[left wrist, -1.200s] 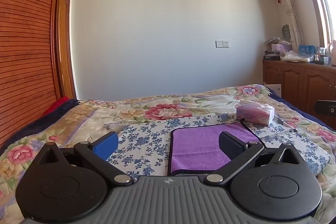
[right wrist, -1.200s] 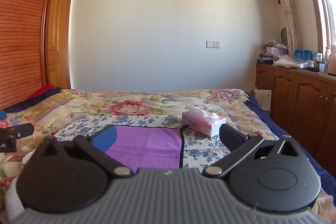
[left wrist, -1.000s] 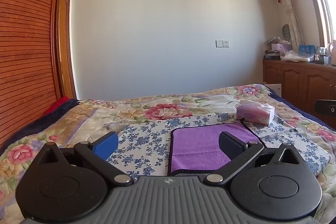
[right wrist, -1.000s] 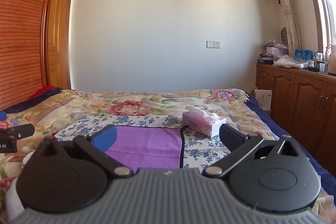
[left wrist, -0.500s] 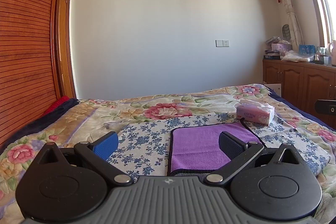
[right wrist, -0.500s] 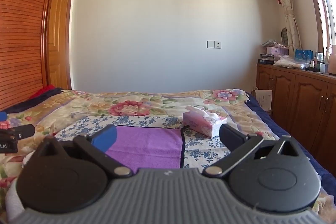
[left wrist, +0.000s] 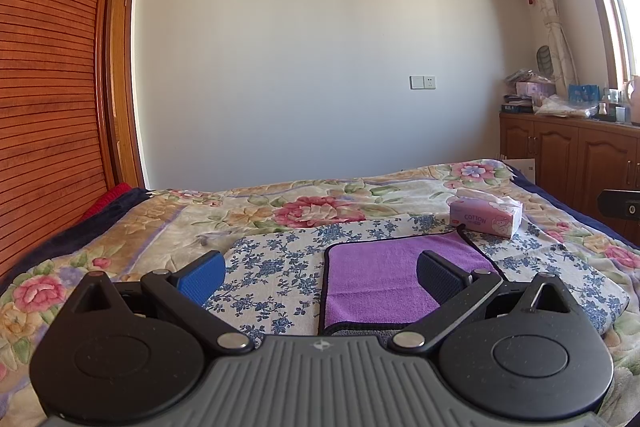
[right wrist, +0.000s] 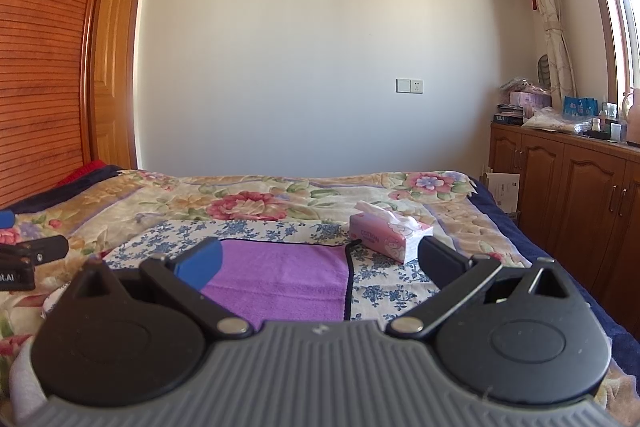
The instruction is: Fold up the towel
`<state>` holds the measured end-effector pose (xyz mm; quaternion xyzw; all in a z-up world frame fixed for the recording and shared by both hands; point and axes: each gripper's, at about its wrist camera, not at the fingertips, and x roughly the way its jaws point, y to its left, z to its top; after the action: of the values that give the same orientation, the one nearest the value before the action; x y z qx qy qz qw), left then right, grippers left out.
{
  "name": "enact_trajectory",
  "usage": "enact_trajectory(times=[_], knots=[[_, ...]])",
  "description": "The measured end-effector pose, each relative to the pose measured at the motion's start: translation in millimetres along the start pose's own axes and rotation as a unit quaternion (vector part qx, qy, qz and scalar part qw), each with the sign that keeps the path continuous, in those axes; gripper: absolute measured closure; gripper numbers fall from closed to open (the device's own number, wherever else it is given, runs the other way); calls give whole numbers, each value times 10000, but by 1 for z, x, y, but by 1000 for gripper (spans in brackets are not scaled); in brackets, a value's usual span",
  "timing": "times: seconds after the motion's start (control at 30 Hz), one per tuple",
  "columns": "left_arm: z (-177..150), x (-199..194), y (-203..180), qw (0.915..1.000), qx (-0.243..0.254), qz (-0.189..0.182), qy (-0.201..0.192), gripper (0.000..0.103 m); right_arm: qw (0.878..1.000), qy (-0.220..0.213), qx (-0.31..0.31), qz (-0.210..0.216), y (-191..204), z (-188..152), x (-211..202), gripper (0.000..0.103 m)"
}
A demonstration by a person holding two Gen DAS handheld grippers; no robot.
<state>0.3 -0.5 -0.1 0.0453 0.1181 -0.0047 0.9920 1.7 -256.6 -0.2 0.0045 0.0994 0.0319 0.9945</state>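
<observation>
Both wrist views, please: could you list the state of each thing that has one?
Left claw: open, empty.
Right claw: open, empty.
Purple microfibre towel with dark trim: flat on the blue-flowered white cloth.
Pink soft-pack tissue box: open, tissue sticking out.
Wooden cabinet doors: shut.

White wall [left wrist: 300, 67], wooden cabinets [right wrist: 568, 187], sunlit window [right wrist: 624, 7].

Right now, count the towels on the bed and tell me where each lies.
1. The purple towel lies flat on the blue-flowered cloth, just left of the pink tissue box. Others could be hidden below the grippers.
</observation>
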Motion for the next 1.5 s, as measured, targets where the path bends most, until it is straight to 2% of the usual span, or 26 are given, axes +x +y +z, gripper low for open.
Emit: enact_trajectory(times=[1.5], knots=[[-4,0,-2,10000,16,3,0,0,10000,-1,-5,19,5,1,0,0]])
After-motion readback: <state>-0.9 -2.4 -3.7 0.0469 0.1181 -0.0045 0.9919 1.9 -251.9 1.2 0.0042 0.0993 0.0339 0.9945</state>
